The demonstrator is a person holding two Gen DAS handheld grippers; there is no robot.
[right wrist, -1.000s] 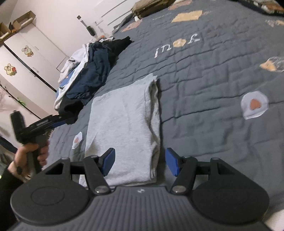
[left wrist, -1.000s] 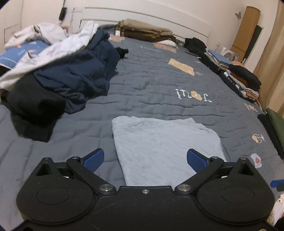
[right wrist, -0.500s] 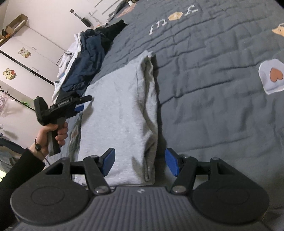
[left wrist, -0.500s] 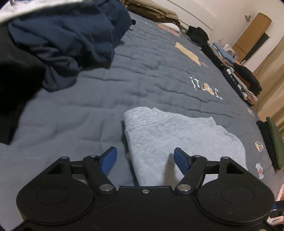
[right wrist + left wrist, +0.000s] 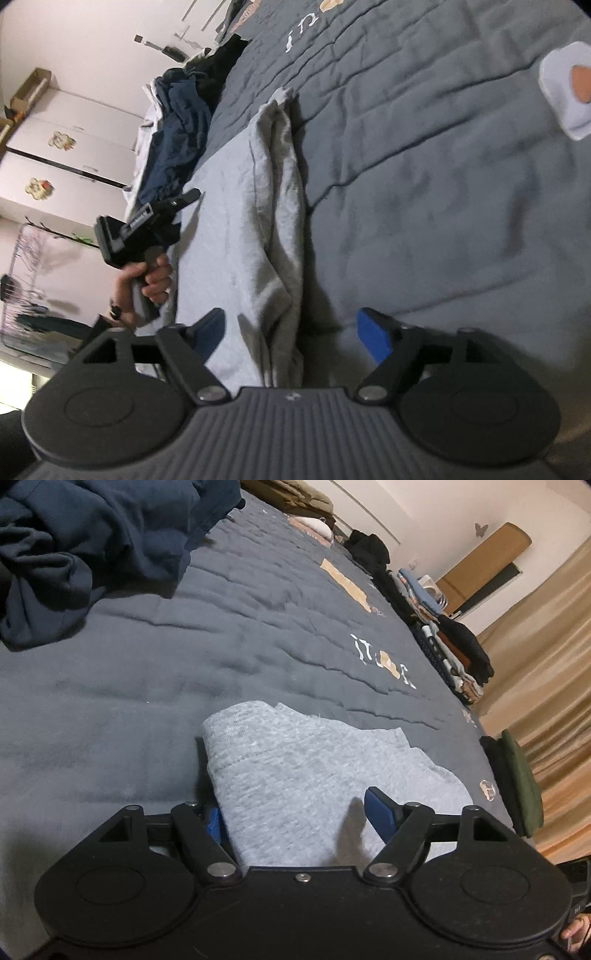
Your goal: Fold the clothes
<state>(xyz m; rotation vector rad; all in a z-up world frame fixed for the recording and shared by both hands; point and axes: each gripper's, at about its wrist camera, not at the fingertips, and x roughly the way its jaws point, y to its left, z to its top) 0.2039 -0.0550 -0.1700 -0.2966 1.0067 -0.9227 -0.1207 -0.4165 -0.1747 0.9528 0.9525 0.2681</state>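
Both grippers straddling opposite edges of the folded grey garment, jaws wide, nothing pinched.

Near: my left gripper (image 5: 291, 812) is spread wide over the grey garment's (image 5: 295, 775) left edge, one blue pad tucked down beside the cloth, the other resting over its top. My right gripper (image 5: 291, 328) is also wide, straddling the garment's layered right edge (image 5: 280, 229), one pad over the cloth, the other over the quilt (image 5: 443, 184). The garment lies as a folded rectangle on the near part of the quilt. Judgement: mid-fold, lining up a two-edge grab; could equally be a pick-up of a finished fold. Either way both jaws must close on all layers together. Far left: loose navy pile (image 5: 92, 535). Far right: folded stacks (image 5: 454, 642) along the bed edge.
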